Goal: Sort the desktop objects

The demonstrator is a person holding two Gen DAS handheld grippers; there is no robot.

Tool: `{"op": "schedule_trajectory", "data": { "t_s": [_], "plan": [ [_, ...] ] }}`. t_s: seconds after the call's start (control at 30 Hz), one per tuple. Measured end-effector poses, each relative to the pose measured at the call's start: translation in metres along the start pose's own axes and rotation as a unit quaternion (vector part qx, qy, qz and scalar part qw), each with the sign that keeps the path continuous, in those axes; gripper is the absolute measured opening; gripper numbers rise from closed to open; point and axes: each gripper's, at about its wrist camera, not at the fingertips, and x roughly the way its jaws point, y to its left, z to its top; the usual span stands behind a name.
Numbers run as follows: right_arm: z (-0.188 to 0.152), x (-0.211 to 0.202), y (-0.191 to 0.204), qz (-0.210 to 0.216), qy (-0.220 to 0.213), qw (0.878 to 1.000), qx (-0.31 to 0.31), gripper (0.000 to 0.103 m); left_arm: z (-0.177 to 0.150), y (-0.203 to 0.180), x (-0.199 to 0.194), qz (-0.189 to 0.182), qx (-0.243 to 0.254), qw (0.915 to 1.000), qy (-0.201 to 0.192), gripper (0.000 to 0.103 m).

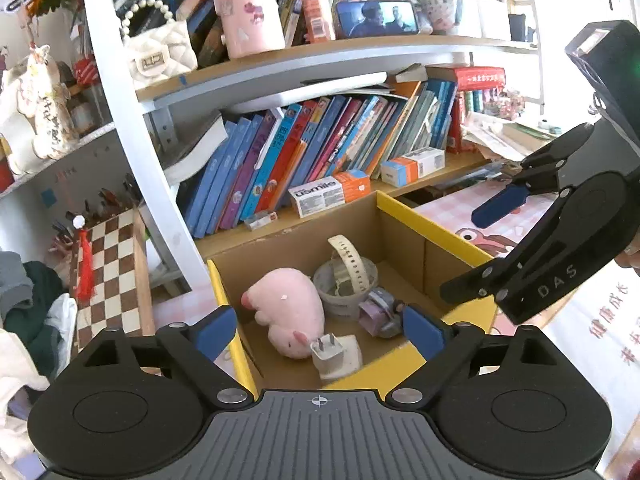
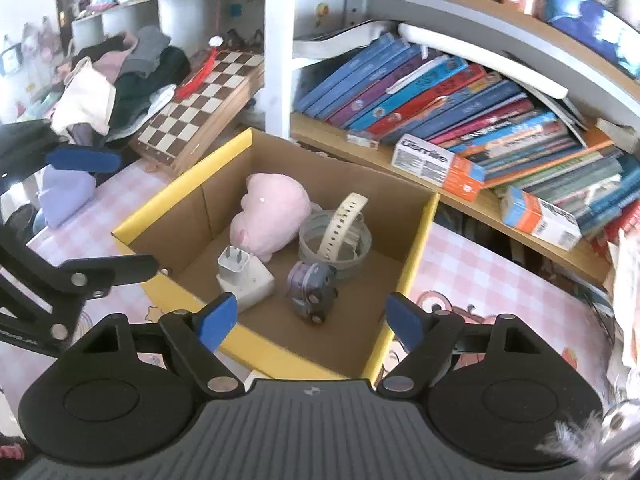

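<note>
A yellow-edged cardboard box [image 1: 432,236] [image 2: 176,188] stands on the pink checked desk. Inside lie a pink plush toy [image 1: 288,308] [image 2: 272,212], a white charger plug [image 1: 336,354] [image 2: 244,274], a grey ring holder with a cream watch strap [image 1: 348,276] [image 2: 336,236], and a small purple toy car [image 1: 378,312] [image 2: 312,290]. My left gripper [image 1: 320,330] is open and empty above the box's near edge. My right gripper [image 2: 314,320] is open and empty above the box's front edge; it also shows in the left wrist view [image 1: 476,256].
A bookshelf with leaning books [image 1: 312,152] [image 2: 460,100] and small cartons [image 1: 332,196] [image 2: 440,164] stands behind the box. A chessboard [image 1: 108,264] [image 2: 200,108] and piled clothes [image 2: 120,68] lie to the left. A purple cloth [image 2: 64,196] lies on the desk.
</note>
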Motion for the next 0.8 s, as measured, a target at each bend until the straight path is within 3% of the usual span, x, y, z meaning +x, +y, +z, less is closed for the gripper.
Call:
{"op": "schedule_trajectory", "data": {
  "t_s": [0.33,0.8],
  "plan": [
    [-0.043,-0.047,0.021,-0.046,-0.050,0.996,0.051,0.084,-0.025,-0.004,-0.034,0.002,-0.027,0.9996,-0.005,0.095],
    [-0.112,-0.072,0.060,-0.094,-0.038,0.989,0.105,0.087,-0.068,-0.020,-0.058,-0.007,-0.033,0.9993,0.015,0.096]
  ]
}}
